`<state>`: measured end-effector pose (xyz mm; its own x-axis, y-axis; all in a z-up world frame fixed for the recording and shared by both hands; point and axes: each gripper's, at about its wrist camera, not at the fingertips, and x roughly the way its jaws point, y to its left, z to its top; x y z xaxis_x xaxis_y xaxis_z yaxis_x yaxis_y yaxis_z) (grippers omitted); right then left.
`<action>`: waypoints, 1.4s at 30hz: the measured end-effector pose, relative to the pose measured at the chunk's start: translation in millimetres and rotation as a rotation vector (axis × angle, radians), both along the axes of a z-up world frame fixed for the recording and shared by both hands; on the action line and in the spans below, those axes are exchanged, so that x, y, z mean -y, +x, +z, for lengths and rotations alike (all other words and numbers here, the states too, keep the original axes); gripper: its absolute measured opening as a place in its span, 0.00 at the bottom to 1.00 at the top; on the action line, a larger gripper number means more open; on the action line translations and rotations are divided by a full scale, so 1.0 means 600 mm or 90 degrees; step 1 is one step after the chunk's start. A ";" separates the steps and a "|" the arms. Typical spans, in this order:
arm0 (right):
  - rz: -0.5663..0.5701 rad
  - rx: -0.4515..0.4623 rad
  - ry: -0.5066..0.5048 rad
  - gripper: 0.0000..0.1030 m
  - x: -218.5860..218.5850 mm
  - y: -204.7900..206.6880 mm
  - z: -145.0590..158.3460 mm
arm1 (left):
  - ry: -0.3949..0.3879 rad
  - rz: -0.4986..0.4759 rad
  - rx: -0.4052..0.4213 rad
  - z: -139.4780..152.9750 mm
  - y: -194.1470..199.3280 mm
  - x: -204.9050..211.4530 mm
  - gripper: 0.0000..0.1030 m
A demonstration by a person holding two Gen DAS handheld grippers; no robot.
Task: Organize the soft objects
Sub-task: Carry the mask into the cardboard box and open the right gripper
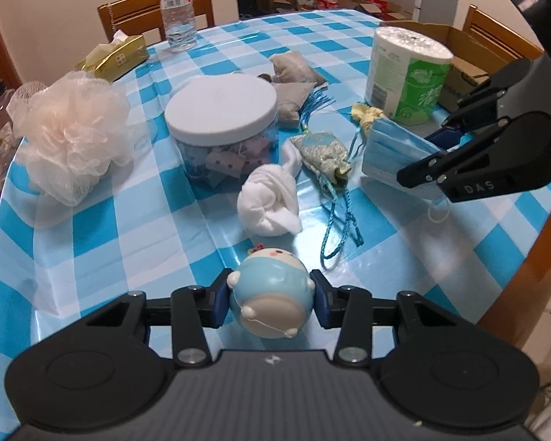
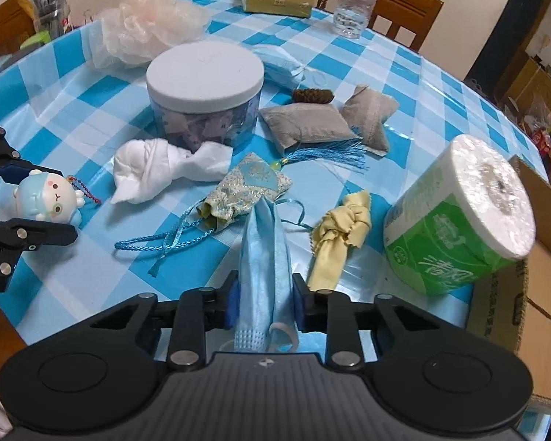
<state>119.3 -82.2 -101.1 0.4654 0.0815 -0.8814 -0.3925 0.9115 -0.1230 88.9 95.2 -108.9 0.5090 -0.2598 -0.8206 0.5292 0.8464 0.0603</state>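
Right wrist view: right tool [image 2: 262,303] pinching face mask [image 2: 264,250], ear loops mostly hidden.

Home dining room: checked tablecloth [image 1: 92,257], wooden chairs [image 1: 136,14].

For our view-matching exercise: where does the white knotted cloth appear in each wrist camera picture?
Left wrist view: white knotted cloth sits at centre, just in front of the lidded jar.
Right wrist view: cloth lies left of centre, in front of the same jar.
Shared landmark: the jar's white lid.
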 end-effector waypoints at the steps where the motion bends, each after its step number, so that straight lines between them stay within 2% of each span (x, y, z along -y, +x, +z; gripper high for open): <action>1: -0.002 -0.001 0.004 0.31 0.002 -0.002 0.006 | 0.001 -0.005 -0.003 0.005 0.001 0.000 0.42; 13: 0.035 0.021 0.057 0.29 0.071 -0.038 0.089 | -0.011 -0.020 -0.045 0.075 -0.002 0.049 0.42; 16: 0.044 0.040 0.057 0.29 0.107 -0.050 0.123 | -0.017 -0.032 -0.043 0.099 -0.007 0.078 0.42; 23: 0.014 0.086 0.026 0.29 0.220 -0.051 0.173 | -0.026 -0.059 -0.014 0.136 -0.005 0.166 0.42; 30: -0.024 0.117 -0.007 0.29 0.327 -0.026 0.183 | -0.036 -0.072 0.011 0.152 0.013 0.252 0.42; 36: -0.027 0.117 -0.001 0.30 0.379 0.000 0.161 | -0.034 -0.056 0.027 0.161 0.028 0.309 0.42; 38: -0.034 0.112 0.011 0.36 0.391 0.010 0.150 | -0.030 -0.047 0.032 0.163 0.033 0.323 0.42; 39: -0.032 0.109 0.024 0.45 0.397 0.012 0.144 | -0.029 -0.042 0.034 0.165 0.035 0.331 0.42; 40: -0.030 0.103 0.036 0.60 0.399 0.015 0.140 | -0.029 -0.038 0.036 0.167 0.038 0.337 0.42; 42: -0.022 0.094 0.067 0.71 0.404 0.011 0.130 | -0.028 -0.028 0.039 0.172 0.045 0.349 0.42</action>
